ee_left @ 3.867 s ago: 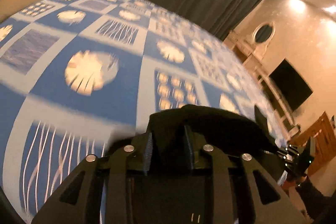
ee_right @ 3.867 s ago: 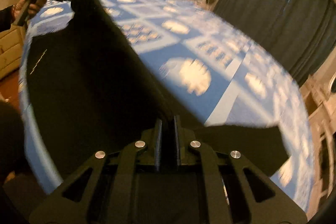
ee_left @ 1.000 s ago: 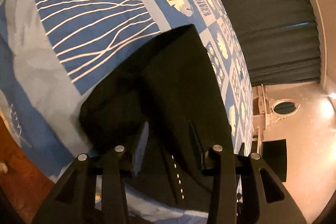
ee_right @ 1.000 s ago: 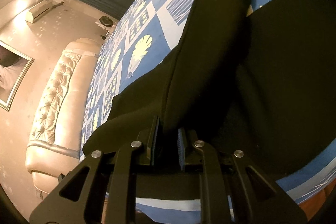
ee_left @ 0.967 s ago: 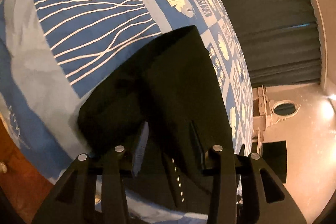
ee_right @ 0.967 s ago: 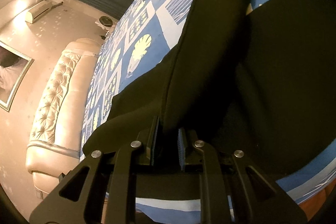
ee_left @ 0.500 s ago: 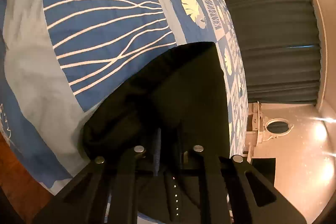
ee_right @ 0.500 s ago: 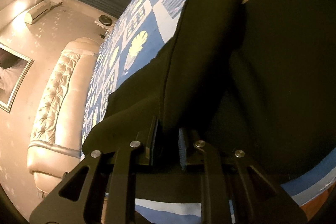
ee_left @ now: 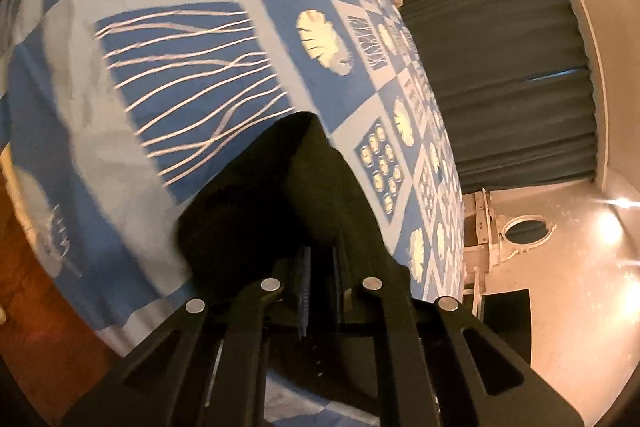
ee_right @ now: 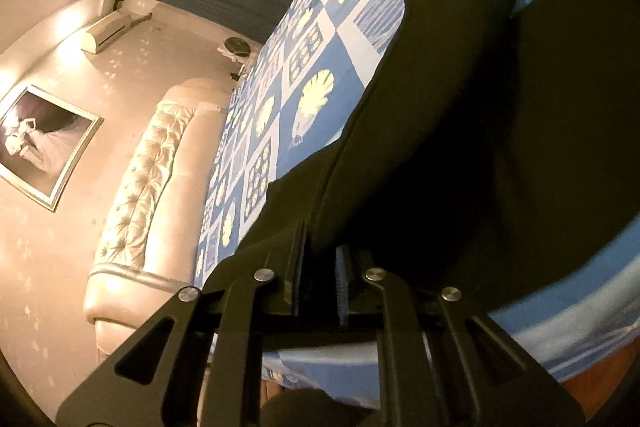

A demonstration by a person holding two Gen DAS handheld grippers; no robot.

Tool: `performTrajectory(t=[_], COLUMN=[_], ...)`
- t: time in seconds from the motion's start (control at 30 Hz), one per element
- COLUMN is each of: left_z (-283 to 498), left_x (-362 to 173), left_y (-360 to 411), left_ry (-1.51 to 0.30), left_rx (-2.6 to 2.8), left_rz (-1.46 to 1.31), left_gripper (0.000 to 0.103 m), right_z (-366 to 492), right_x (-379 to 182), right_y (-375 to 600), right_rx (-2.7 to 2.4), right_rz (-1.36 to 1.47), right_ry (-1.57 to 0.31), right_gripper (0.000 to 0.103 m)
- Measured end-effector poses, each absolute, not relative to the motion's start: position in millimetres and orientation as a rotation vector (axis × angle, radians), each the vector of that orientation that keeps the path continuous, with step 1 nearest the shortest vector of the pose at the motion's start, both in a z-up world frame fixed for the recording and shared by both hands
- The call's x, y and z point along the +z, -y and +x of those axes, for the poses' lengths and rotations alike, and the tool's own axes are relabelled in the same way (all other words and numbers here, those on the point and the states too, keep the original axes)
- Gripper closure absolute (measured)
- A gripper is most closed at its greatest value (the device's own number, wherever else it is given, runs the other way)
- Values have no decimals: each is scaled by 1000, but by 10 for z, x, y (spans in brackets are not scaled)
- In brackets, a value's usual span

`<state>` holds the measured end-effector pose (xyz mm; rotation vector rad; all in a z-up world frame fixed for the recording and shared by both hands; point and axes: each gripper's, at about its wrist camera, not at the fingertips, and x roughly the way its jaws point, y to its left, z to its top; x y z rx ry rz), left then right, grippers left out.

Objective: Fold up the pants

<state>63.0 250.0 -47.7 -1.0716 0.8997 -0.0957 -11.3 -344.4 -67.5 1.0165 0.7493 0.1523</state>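
Black fabric pants (ee_right: pixel 460 131) lying folded near the bed's foot edge, on blue patchwork bedspread (ee_left: pixel 192 67). Left tool (ee_left: pixel 320 267) clamped on a raised fold of cloth. Right tool (ee_right: pixel 320 259) likewise pinching a fabric ridge.

No readable text or labels, though blur may hide some.

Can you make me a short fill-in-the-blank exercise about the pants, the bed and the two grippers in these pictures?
1. The pants are ____ in colour.
2. They lie on a bedspread printed in white and ____.
3. The right gripper is shut on a fold of the ____.
4. The left gripper also grips the pants, so neither gripper is ____.

Missing words: black; blue; pants; open
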Motion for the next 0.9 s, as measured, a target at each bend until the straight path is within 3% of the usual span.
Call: performTrajectory(t=[0.3, 0.4, 0.47, 0.53, 0.63, 0.73, 0.9], left_z=[513, 508, 455, 371, 241, 207, 380], left_x=[-1013, -986, -931, -881, -786, -687, -428], left_y=[-2600, -2586, -2599, -2627, -2652, -2658, -2443], left_ry=[-975, -960, -950, -942, -932, -928, -903], left_rx=[-72, -108, -127, -108, -95, -94, -142], left_rz=[-1102, -1067, -1055, -1047, -1027, -1019, -949], left_gripper=[93, 91, 81, 49, 46, 46, 37], right_z=[-250, -270, -322, -388, -526, -782, -1069], right_x=[-1008, -1049, -976, -825, -557, -327, -395], right_y=[3375, 3417, 3500, 3632, 4117, 4996, 6081], right_rx=[104, 113, 103, 73, -40, -290, -596], right_rz=[948, 965, 960, 919, 905, 981, 1094], right_ry=[-844, -844, -826, -791, -704, -603, -585], right_gripper=[90, 82, 73, 62, 44, 34, 33])
